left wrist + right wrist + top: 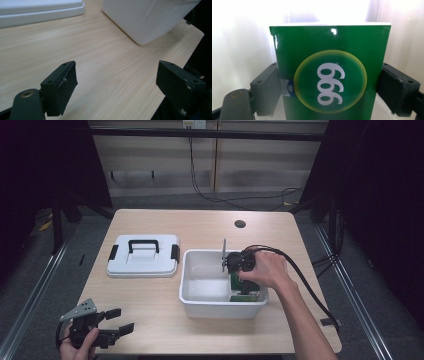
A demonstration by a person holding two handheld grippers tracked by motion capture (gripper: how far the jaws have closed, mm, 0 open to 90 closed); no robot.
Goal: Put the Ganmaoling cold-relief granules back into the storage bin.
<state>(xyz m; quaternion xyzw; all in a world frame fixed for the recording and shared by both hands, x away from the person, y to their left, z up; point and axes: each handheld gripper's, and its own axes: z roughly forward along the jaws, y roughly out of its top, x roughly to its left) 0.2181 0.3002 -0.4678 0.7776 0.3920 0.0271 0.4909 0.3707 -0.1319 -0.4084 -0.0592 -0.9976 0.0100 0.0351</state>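
Note:
A white open bin (220,308) stands right of the table's middle. Inside its right end, my right gripper (243,281) points down and is shut on a glossy green box (246,297). In the right gripper view the green box (329,45) bears a yellow-ringed circle with "999", and my right gripper (329,87) presses it from both sides against the bin's white wall. My left gripper (121,320) is held low at the table's front left corner, open and holding nothing. The left gripper view has that gripper (116,80) wide open over bare wood.
A white lid (142,257) with a black handle and black side clips lies flat left of the bin. It appears as a lid (37,10) beyond the left jaws, with the bin's corner (147,17) to the right. A cable hole (240,224) sits behind the bin.

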